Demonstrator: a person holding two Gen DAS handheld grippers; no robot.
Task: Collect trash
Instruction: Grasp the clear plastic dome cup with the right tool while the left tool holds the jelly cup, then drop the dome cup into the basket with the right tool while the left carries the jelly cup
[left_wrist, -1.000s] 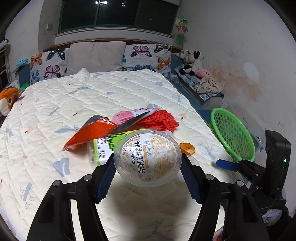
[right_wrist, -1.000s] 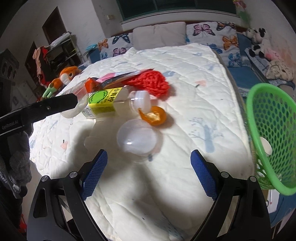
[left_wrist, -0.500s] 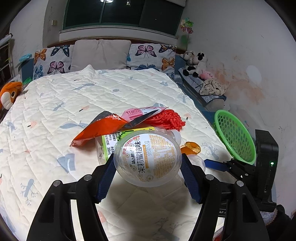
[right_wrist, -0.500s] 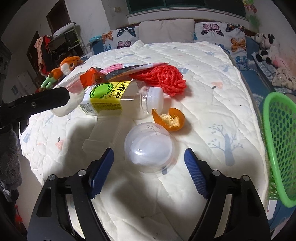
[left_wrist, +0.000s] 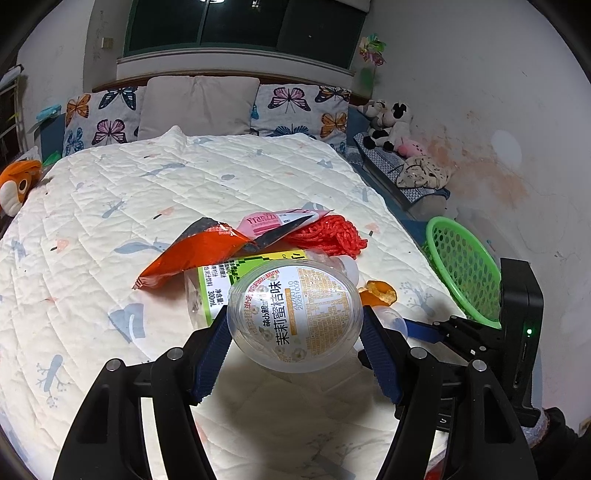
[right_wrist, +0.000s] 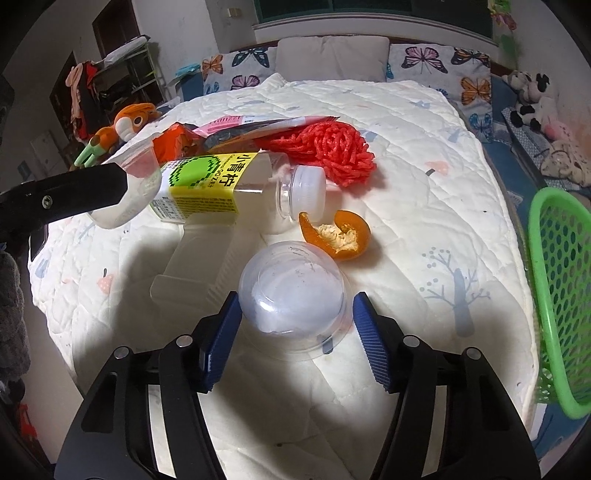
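Note:
My left gripper (left_wrist: 295, 326) is shut on a clear plastic cup (left_wrist: 295, 295) with a printed lid, held above the white quilt. In the right wrist view that cup (right_wrist: 129, 199) shows at the left beside a black left finger. My right gripper (right_wrist: 295, 308) points down at an upturned clear cup (right_wrist: 291, 291) on the quilt. Its jaws are closing with the cup between the blue pads, and a thin gap still shows at the right pad. Behind lie an orange peel (right_wrist: 340, 232), a clear bottle (right_wrist: 221, 184) with a green and yellow label, red mesh (right_wrist: 328, 147) and an orange wrapper (left_wrist: 199, 254).
A green plastic basket (right_wrist: 554, 288) stands off the bed's right edge. A pink wrapper (left_wrist: 273, 223) lies on the trash pile. Pillows (left_wrist: 195, 107) line the headboard, plush toys (left_wrist: 391, 122) sit by the right wall, and an orange plush (right_wrist: 129, 118) lies at the bed's left side.
My right gripper has moved forward and down over the upturned cup, and its jaws have narrowed around it. My left gripper has kept the labelled cup in place.

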